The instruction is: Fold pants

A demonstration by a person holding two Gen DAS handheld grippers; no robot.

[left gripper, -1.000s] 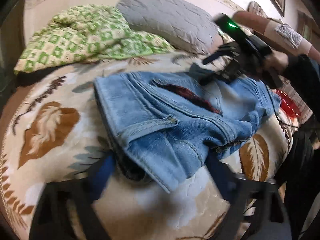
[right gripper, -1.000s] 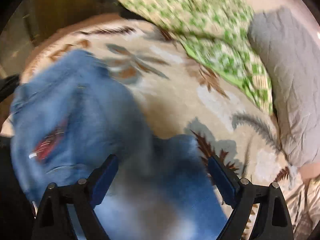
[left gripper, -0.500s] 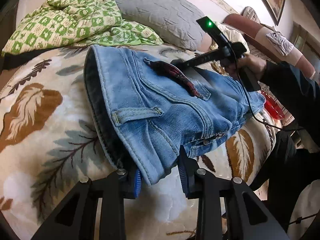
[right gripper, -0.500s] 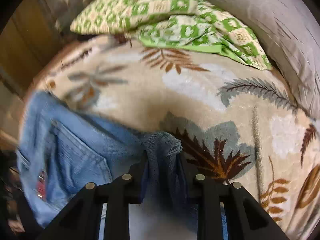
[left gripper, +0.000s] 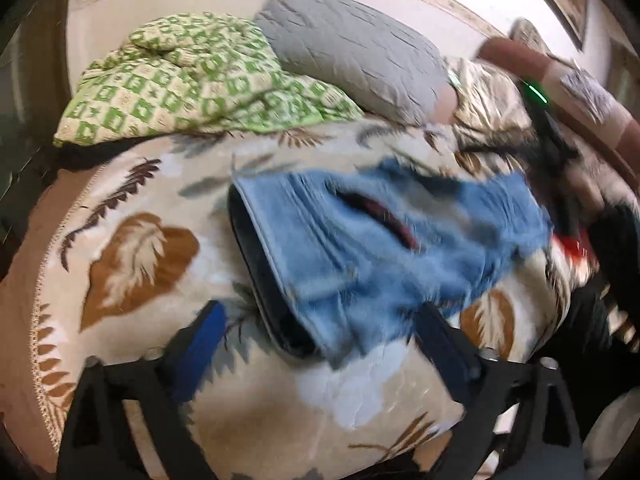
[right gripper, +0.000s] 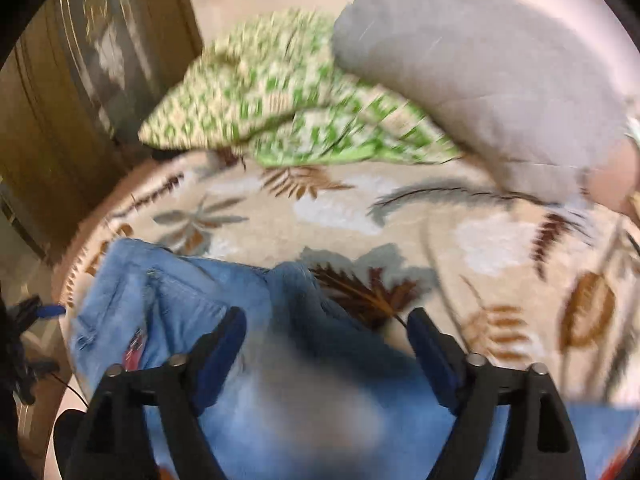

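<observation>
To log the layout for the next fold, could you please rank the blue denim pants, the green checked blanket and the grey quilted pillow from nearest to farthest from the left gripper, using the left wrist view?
1. Blue denim pants: right ahead of the left gripper, whose jaws are opening.
2. Green checked blanket: far left, beyond the pants.
3. Grey quilted pillow: farthest, at the headboard.

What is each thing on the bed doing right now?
Jeans: folded, lying on the blanket, let go.
Left hand-held gripper: jaws opening, pads off the denim.
Right hand-held gripper: jaws opening, nothing clamped.
Green quilt: bunched up.
Grey pillow: leaning at the headboard.
</observation>
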